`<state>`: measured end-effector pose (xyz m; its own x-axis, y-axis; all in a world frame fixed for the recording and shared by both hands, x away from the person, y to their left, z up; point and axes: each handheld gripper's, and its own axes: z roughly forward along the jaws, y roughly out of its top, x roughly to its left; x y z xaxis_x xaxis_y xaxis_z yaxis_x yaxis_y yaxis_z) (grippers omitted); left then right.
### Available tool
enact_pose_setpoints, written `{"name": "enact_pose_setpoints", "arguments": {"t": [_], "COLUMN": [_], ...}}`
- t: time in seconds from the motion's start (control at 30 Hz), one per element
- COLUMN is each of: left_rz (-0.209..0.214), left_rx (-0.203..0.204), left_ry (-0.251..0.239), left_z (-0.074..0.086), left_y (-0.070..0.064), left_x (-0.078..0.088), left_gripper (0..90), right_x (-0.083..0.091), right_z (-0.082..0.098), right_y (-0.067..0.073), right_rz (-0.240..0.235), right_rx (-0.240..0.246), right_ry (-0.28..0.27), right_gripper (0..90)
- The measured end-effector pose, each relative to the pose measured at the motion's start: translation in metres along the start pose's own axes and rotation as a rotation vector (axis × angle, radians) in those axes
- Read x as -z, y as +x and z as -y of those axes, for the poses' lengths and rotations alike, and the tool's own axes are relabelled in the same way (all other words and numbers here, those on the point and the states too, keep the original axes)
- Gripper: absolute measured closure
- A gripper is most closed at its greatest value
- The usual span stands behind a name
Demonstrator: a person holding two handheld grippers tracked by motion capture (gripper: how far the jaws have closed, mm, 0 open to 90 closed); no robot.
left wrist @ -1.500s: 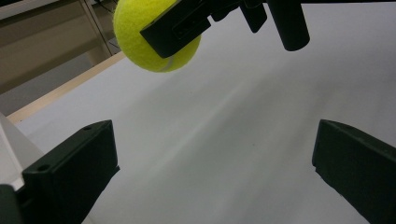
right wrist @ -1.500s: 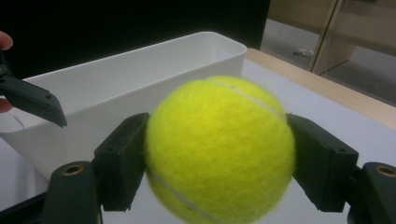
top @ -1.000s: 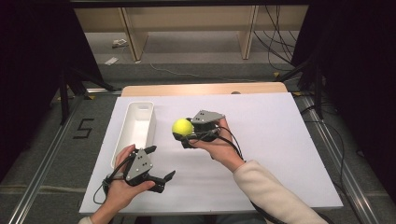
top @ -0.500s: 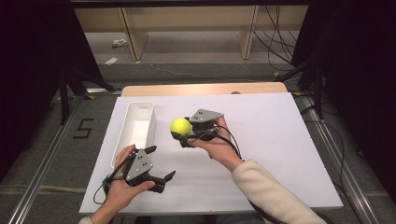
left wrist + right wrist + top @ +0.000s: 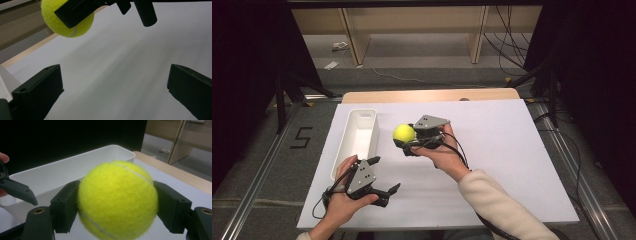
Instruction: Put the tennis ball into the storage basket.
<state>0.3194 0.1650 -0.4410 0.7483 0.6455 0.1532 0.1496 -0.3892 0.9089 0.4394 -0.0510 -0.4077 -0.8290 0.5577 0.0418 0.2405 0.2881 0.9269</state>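
A yellow tennis ball (image 5: 404, 133) (image 5: 117, 200) (image 5: 65, 24) is held above the white table, and my right gripper (image 5: 404, 140) (image 5: 117, 202) is shut on it, one jaw on each side. The ball hangs just right of the long white tray (image 5: 358, 138) (image 5: 65, 170), which looks empty. My left gripper (image 5: 384, 176) (image 5: 113, 87) rests low near the table's front left, open, with nothing between its jaws. In the left gripper view the ball and the right gripper's jaws show at the top left.
The white table top (image 5: 502, 150) stretches bare to the right of the hands. A wooden strip (image 5: 432, 95) edges its far side. Floor rails and cables (image 5: 562, 145) run beside the table, and wooden shelving legs (image 5: 477, 35) stand behind it.
The right gripper has carried the ball slightly left, closer to the tray. The left gripper has stayed where it was.
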Motion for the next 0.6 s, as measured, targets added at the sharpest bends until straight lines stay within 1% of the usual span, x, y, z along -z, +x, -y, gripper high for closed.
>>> {"name": "enact_pose_setpoints", "arguments": {"t": [0.17,0.2,0.33,0.37,0.4,0.47,0.6], "left_rz": [0.002,0.001,0.001,-0.001,0.001,0.001,0.002], "left_rx": [0.005,0.0,0.005,0.0,0.005,-0.001,0.003], "left_ry": [0.001,0.0,0.001,0.001,0.0,0.001,-0.001], "left_z": [0.0,-0.0001,0.0001,-0.0001,0.0,-0.0002,-0.0004], "left_y": [-0.0006,-0.0003,-0.0005,-0.0001,-0.0005,-0.0005,-0.0009], "left_x": [-0.0003,-0.0003,-0.0002,-0.0001,-0.0002,-0.0003,-0.0002], "left_gripper": [0.0,0.0,0.0,0.0,0.0,0.0,0.0], "right_x": [-0.0018,-0.0022,-0.003,-0.003,-0.0035,-0.0042,-0.0059], "right_z": [-0.0008,-0.0009,-0.0021,-0.0021,-0.0024,-0.0029,-0.0036], "right_y": [0.0007,0.0008,0.0012,0.0012,0.0017,0.0023,0.003], "right_rz": [-0.005,-0.005,-0.005,-0.005,-0.006,-0.009,-0.011], "right_rx": [0.001,0.002,0.0,0.0,0.0,0.0,0.003], "right_ry": [0.003,0.003,-0.001,-0.001,-0.001,0.003,0.001], "right_gripper": [26.6,26.6,26.6,26.6,26.6,26.6,26.6]}}
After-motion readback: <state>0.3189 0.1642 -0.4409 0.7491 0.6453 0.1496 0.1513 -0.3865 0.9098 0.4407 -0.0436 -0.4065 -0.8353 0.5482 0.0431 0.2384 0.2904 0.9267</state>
